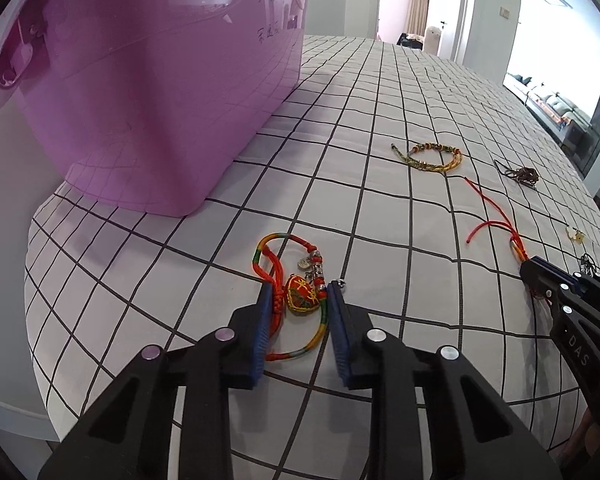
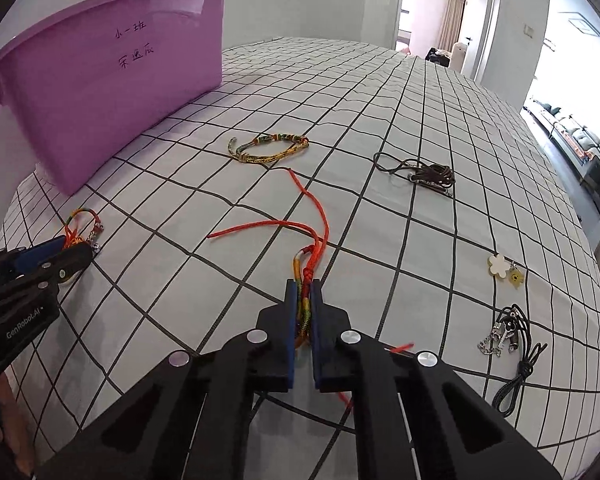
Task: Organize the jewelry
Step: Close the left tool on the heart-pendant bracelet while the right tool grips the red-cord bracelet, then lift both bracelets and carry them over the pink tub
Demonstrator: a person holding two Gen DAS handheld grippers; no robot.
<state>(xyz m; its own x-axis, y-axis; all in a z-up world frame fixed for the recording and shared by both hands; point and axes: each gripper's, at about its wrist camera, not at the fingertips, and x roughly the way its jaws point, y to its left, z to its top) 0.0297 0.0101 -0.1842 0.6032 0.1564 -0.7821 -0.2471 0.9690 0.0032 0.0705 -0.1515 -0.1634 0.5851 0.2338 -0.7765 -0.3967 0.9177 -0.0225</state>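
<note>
The left gripper [image 1: 298, 292] sits low over the near left corner of the checked bed cover [image 1: 380, 120], its jaws narrowed around a bracelet with a heart charm [image 1: 302, 300]; the charm and knotted cord lie between the blue pads [image 1: 262, 320], but whether the pads press on them I cannot tell. The bracelet's rainbow loop [image 1: 274, 240] spreads on the cover just past the fingertips.

To its right, the right gripper [image 2: 305, 284] is clamped tight on a rainbow cord bracelet [image 2: 303, 304], whose orange tails [image 2: 300, 224] trail forward across the cover.

Near the right edge lie a black cord necklace with a chain [image 2: 512, 336] and, just beyond it, a white flower charm [image 2: 499, 265] beside a small yellow one [image 2: 515, 277].

Farther in, toward the middle, rests a yellow-green braided bracelet [image 2: 270, 146], and to its right a brown leather cord [image 2: 428, 174], well apart from each other.

At the far left corner stands a purple plastic tub [image 2: 120, 92] with handwriting on its side, resting on the cover.
</note>
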